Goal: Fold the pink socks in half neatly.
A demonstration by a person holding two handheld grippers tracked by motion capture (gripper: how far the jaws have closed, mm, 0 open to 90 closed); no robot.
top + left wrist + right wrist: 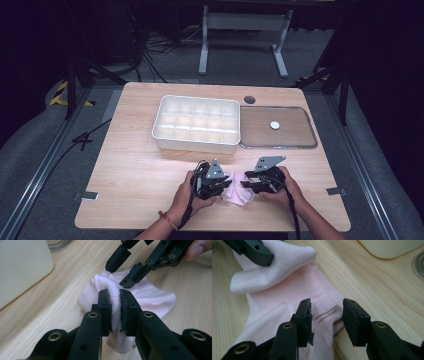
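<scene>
The pale pink sock [150, 298] is lying crumpled on the counter [135, 170], near the front edge, between the two grippers and well in front of the white compartment box [196, 124]; the left gripper [115, 300] is holding its fingers [103, 307] clamped together on a raised fold of the knit, as the left gripper view is showing; the right gripper [325, 315] is hovering low over the other end with its fingers [352, 317] standing apart, the fabric lying between them but not being pressed.

Handling: the sock is judged to be very light, soft and limp; it is offering no stiffness, so it is likely to sag and drape from any single grip point; it is not fragile, and the knit surface should be giving the pads good friction. Recommended hold: a bunched fold or the ribbed cuff edge, where several layers are stacking, rather than a flat single layer lying flush on the wood.

Surface and room: the counter is a smooth light wood-grain top, flat and mostly bare; a clear lid [278, 127] with a white knob is lying just right of the box; beyond the counter, grey carpet, loose cables and a white metal stand [245, 30] are sitting against a dark background.
</scene>
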